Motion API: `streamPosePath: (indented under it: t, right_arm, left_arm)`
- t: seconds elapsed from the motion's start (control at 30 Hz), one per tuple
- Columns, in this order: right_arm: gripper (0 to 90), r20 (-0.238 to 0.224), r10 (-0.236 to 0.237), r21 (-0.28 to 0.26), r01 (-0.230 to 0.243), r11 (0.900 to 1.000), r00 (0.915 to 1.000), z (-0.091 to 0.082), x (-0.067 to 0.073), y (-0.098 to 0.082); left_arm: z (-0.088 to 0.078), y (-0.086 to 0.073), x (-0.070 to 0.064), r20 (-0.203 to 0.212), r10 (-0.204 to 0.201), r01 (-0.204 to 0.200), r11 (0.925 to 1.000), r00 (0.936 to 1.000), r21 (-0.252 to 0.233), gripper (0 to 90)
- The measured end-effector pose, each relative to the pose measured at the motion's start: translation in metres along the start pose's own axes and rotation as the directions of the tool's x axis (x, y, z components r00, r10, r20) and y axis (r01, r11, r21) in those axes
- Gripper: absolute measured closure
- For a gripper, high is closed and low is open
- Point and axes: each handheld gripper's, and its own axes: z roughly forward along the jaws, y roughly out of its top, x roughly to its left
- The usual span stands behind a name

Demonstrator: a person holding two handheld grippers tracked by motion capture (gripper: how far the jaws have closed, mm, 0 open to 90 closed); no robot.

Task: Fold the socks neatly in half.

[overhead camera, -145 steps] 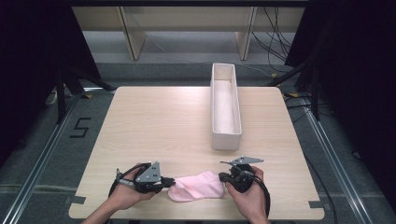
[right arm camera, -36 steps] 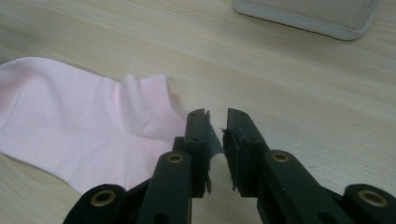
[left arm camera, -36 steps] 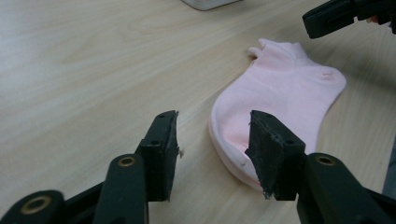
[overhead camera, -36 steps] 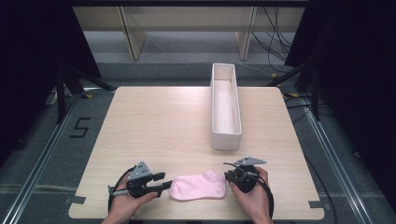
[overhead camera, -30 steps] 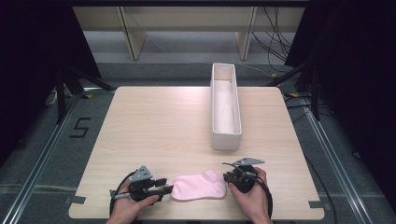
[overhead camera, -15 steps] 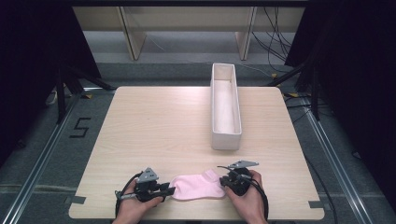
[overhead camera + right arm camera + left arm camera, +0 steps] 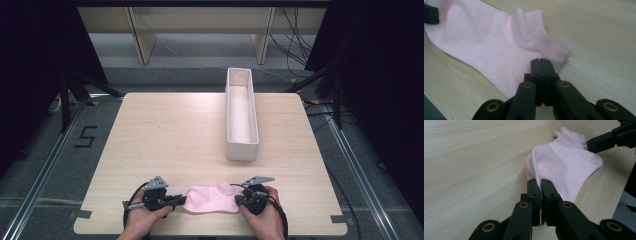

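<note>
item: pink sock (image 7: 210,199), lying flat on the wooden table (image 7: 170,130), at its near edge, well short of the white tray (image 7: 241,150) and a little left of the tray's near end.

left gripper (image 7: 540,185): at the sock's left end, farthest from the tray. its jaws have just been closing and now clench a raised fold of the sock's edge between the pads; in the left gripper view the rest of the sock spreads beyond the tips toward the other gripper.

right gripper (image 7: 541,62): at the sock's right end, nearest the tray's near end. its jaws have just been closing and now stand pressed together over the ribbed cuff end; the cuff runs under the tips, grasped at its border.

sock between the two grippers, stretched lengthways, both ends pinched, middle resting on the table.
</note>
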Motion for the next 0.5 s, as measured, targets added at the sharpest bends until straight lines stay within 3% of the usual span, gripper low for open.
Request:
streamPosePath:
  t: [0.17, 0.27, 0.3, 0.43, 0.5]
  right_arm:
    - [89.5, 0.001, 0.002, -0.005, -0.002, 1.000, 1.0000, 0.001, 0.000, 0.000]
    - [89.6, -0.019, 0.041, 0.000, -0.041, 0.999, 0.9990, 0.002, 0.004, 0.000]
    - [89.6, -0.006, 0.011, 0.000, -0.011, 1.000, 0.9999, 0.002, 0.002, 0.000]
    - [89.5, 0.030, -0.002, -0.014, 0.002, 1.000, 0.9996, 0.005, 0.002, 0.000]
    - [89.4, -0.030, -0.012, -0.003, 0.012, 1.000, 0.9995, 0.005, 0.002, 0.002]
  left_arm:
    - [-0.003, 0.005, 0.000, 0.006, -0.032, 0.032, 0.9995, 0.9995, -0.007, 85.1]
    - [-0.004, 0.010, 0.000, 0.018, -0.048, 0.048, 0.9987, 0.9987, -0.016, 85.0]
    - [-0.005, 0.011, 0.000, 0.023, -0.050, 0.050, 0.9985, 0.9985, -0.021, 85.0]
    - [-0.008, 0.019, -0.003, 0.035, -0.047, 0.048, 0.9984, 0.9983, -0.031, 85.1]
    - [-0.009, 0.022, -0.005, 0.040, -0.047, 0.048, 0.9982, 0.9981, -0.034, 85.1]
